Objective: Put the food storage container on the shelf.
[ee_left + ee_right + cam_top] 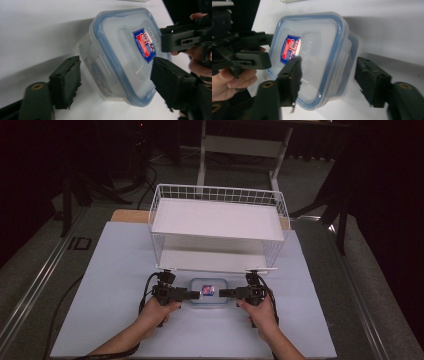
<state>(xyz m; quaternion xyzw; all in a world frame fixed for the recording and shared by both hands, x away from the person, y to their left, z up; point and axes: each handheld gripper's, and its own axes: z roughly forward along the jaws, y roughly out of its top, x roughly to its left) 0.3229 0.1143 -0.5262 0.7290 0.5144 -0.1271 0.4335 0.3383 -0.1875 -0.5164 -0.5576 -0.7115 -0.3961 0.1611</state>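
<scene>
A clear plastic container (208, 292) with a blue-rimmed lid and a red and blue sticker lies on the white table top, just in front of the rack. My left gripper (194, 294) points at its left end and my right gripper (224, 293) at its right end. In the left gripper view the container (120, 50) sits between the spread jaws of the left gripper (116, 80), close to both pads. In the right gripper view the right gripper (328, 75) straddles the container (317, 50), with a gap showing at one pad.
A white wire rack (217, 217) with two shelves stands on the table directly behind the container. The white mat (115, 270) spreads to both sides. Cables trail from both grippers. A desk frame (240, 145) stands on the floor behind.
</scene>
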